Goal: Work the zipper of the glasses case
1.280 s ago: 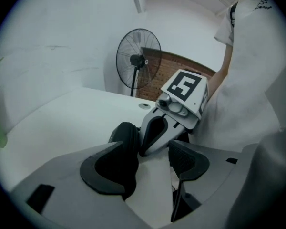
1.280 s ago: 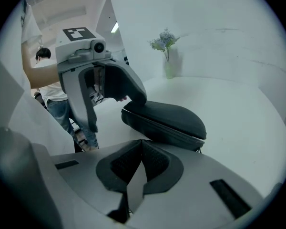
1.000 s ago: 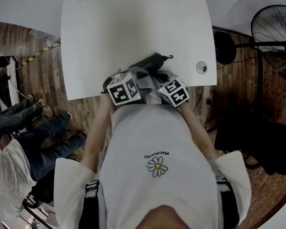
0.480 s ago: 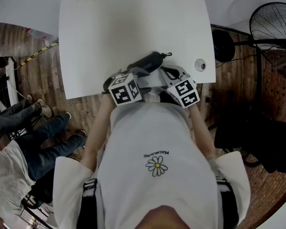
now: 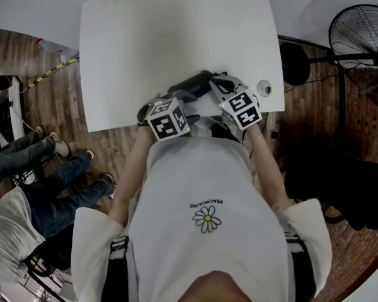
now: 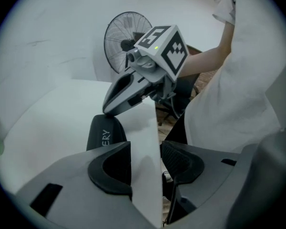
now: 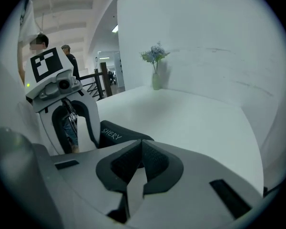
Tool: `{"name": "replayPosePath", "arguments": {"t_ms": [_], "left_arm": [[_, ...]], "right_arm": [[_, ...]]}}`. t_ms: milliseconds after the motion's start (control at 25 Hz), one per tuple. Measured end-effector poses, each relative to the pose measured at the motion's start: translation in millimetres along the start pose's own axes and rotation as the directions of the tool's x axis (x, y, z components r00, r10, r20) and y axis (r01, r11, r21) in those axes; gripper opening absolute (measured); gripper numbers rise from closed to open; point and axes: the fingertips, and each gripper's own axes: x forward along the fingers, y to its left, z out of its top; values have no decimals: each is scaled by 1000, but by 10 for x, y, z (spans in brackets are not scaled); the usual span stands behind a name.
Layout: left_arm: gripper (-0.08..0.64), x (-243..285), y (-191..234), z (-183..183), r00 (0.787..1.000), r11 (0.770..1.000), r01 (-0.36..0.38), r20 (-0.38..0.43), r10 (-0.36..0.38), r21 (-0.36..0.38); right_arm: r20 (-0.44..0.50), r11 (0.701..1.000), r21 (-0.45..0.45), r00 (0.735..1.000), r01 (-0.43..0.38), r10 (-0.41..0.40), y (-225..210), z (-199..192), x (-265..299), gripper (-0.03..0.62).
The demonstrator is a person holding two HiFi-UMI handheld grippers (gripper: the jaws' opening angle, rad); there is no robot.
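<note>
A black glasses case (image 5: 190, 83) lies on the white table (image 5: 176, 30) close to its near edge; white lettering shows on its end (image 7: 118, 135). My left gripper (image 6: 145, 163) hovers over the table edge at the case's left end (image 6: 105, 132). Its jaws have just been closing and are still open. Between them is only the table edge, and the case lies beyond the left jaw. My right gripper (image 7: 140, 159) is shut, pads together, with nothing visible between them. In the head view its fingers (image 5: 217, 84) cover the case's right end, hiding the zipper pull.
A small round object (image 5: 264, 88) sits near the table's right front corner. A vase of flowers (image 7: 155, 67) stands at the far edge. A standing fan (image 5: 359, 36) is on the floor to the right, and seated people's legs (image 5: 44, 168) are to the left.
The right gripper has swung out to the right, then up and in over the case's right end, covering the zipper pull. The left gripper has stayed put.
</note>
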Motion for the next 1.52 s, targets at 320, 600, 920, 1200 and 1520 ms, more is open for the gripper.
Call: {"name": "replayPosePath", "arguments": {"t_ms": [320, 600, 920, 1200, 1520], "left_arm": [[278, -205, 545, -33, 963, 965, -260, -65, 260, 5], [308, -87, 875, 150, 947, 944, -269, -128, 296, 194], [307, 103, 902, 1, 935, 946, -185, -250, 252, 265], [304, 145, 896, 2, 957, 949, -124, -218, 192, 290], [295, 82, 631, -169, 948, 823, 163, -318, 22, 544]], "right_arm": [[-22, 1000, 29, 1000, -5, 5, 101, -2, 0, 8], [-5, 1000, 21, 1000, -5, 5, 87, -12, 12, 8], [5, 999, 19, 999, -40, 40, 110, -5, 4, 8], [-16, 982, -95, 987, -163, 162, 161, -14, -78, 8], [-170, 875, -368, 947, -316, 271, -34, -67, -136, 51]]}}
